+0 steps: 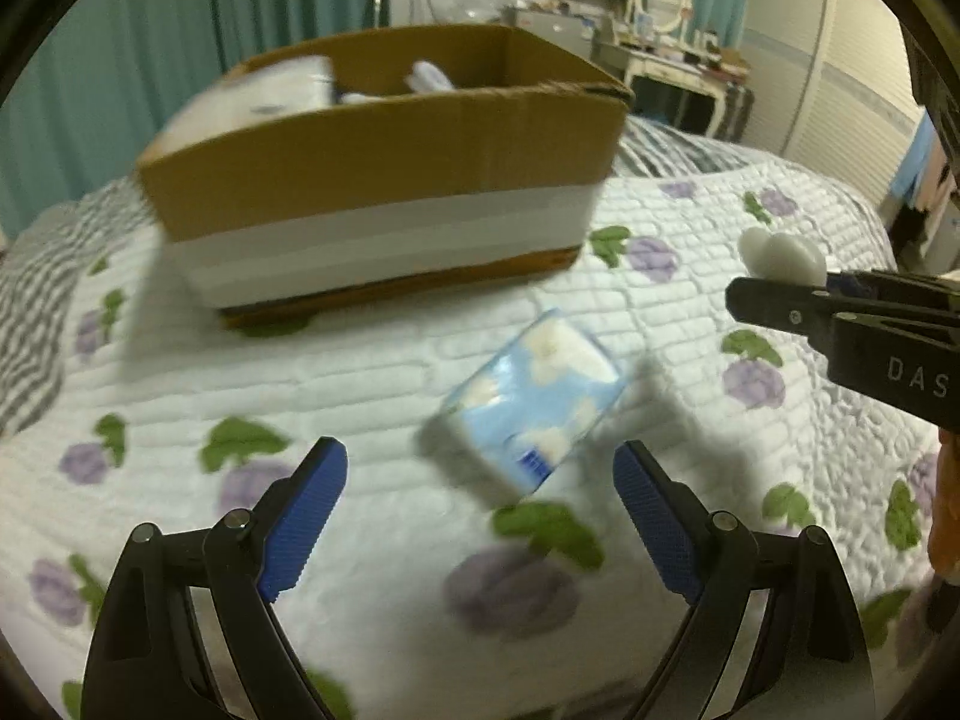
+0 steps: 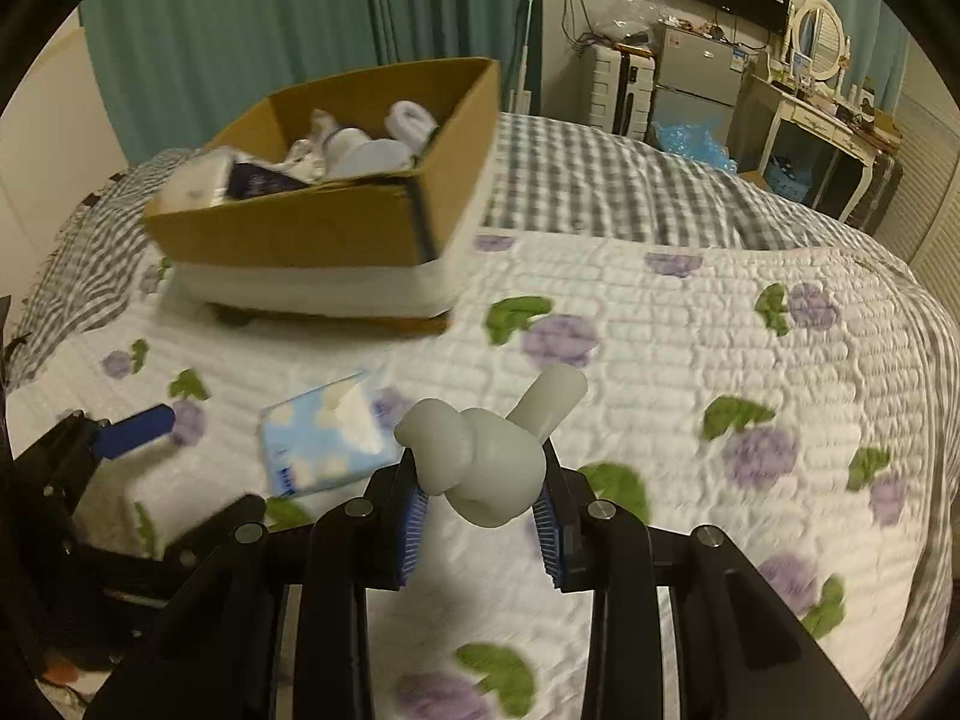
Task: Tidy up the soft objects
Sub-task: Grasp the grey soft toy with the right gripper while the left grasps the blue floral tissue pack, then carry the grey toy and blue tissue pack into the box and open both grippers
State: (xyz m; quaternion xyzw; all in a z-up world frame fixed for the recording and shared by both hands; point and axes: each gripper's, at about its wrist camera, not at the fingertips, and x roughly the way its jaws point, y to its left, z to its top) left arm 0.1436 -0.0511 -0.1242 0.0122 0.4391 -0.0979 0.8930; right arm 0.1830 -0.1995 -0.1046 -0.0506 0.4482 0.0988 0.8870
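A light blue tissue pack (image 1: 534,399) with cloud print lies on the quilted bed, just ahead of my open, empty left gripper (image 1: 480,516). It also shows in the right wrist view (image 2: 327,438). My right gripper (image 2: 483,507) is shut on a soft white toy (image 2: 486,459) and holds it above the quilt. That toy (image 1: 780,255) and the right gripper show at the right edge of the left wrist view. A cardboard box (image 1: 384,162) with a white band stands further back, holding several soft items; it also shows in the right wrist view (image 2: 336,222).
The bed has a white quilt (image 2: 690,360) with purple flowers over a grey checked cover (image 2: 600,180). Teal curtains (image 2: 270,18) hang behind. A fridge (image 2: 696,78) and a dressing table (image 2: 822,114) stand at the far right.
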